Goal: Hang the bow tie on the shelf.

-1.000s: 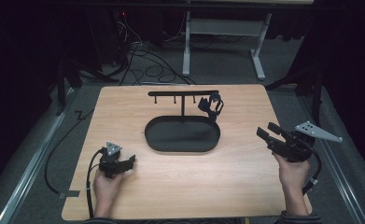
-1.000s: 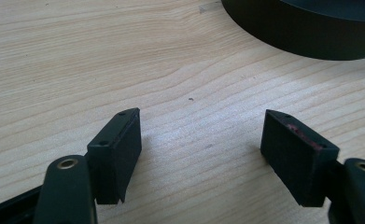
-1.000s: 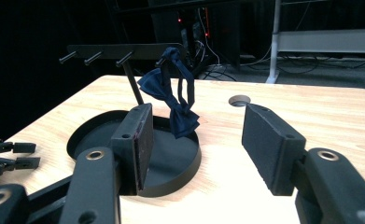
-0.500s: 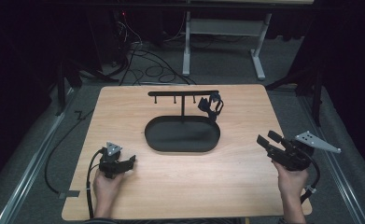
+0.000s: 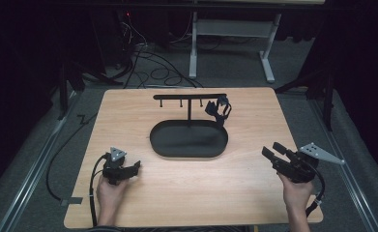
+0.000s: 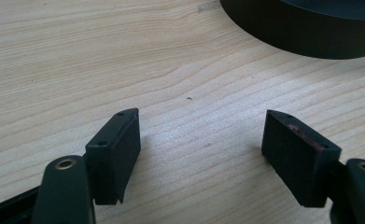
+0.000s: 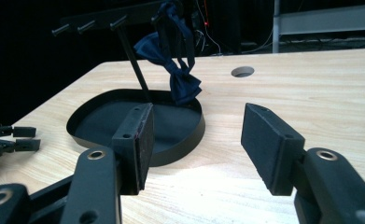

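Observation:
A black oval tray (image 5: 189, 141) lies mid-table, and a black T-shaped stand (image 5: 190, 97) with pegs rises from its far side. On the stand's right end hangs a dark navy bow tie (image 5: 219, 110) by its strap. My left gripper (image 5: 134, 166) rests low at the near left, open, with bare wood between the pads (image 6: 119, 144). The tray wall (image 6: 301, 35) lies ahead of it. At the near right, my right gripper (image 5: 272, 150) is open and empty, pointing toward the tray (image 7: 180, 142) and the bow tie (image 7: 173, 63).
The wooden table (image 5: 254, 193) has a small round hole (image 7: 242, 71) near its far right. The left gripper (image 7: 7, 137) appears at the far left of the right gripper view. Cables and a desk frame (image 5: 230, 34) lie on the floor beyond the table.
My right gripper has drawn back toward the table's near edge, staying open. The left gripper, tray, stand and bow tie have not moved.

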`<control>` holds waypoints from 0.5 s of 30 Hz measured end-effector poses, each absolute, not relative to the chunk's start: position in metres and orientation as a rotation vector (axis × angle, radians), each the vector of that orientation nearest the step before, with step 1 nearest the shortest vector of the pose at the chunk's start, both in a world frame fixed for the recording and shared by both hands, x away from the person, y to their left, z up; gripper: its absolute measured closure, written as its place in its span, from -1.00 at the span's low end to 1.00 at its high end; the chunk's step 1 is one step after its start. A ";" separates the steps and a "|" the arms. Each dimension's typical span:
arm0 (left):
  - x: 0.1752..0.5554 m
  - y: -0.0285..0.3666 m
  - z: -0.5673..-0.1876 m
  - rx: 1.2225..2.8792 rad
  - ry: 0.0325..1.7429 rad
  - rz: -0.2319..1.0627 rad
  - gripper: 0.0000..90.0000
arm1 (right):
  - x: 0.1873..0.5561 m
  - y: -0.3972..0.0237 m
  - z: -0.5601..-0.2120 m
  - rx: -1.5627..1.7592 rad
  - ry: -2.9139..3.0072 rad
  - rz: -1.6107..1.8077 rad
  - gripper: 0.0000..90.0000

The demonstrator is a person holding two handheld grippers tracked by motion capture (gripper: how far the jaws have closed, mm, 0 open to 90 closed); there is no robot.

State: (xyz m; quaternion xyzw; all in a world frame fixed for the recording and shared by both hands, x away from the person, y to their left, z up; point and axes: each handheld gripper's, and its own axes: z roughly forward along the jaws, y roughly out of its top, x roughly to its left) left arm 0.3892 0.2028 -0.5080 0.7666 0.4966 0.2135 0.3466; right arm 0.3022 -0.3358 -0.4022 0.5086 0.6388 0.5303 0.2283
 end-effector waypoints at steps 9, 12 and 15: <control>0.389 0.203 -0.508 1.989 1.288 0.553 -0.37 | 0.308 -0.326 -0.413 1.415 1.809 1.435 0.03; 0.389 0.203 -0.508 1.989 1.288 0.553 -0.37 | 0.309 -0.321 -0.415 1.408 1.822 1.427 0.03; 0.389 0.203 -0.508 1.989 1.288 0.553 -0.37 | 0.312 -0.318 -0.419 1.414 1.837 1.428 0.04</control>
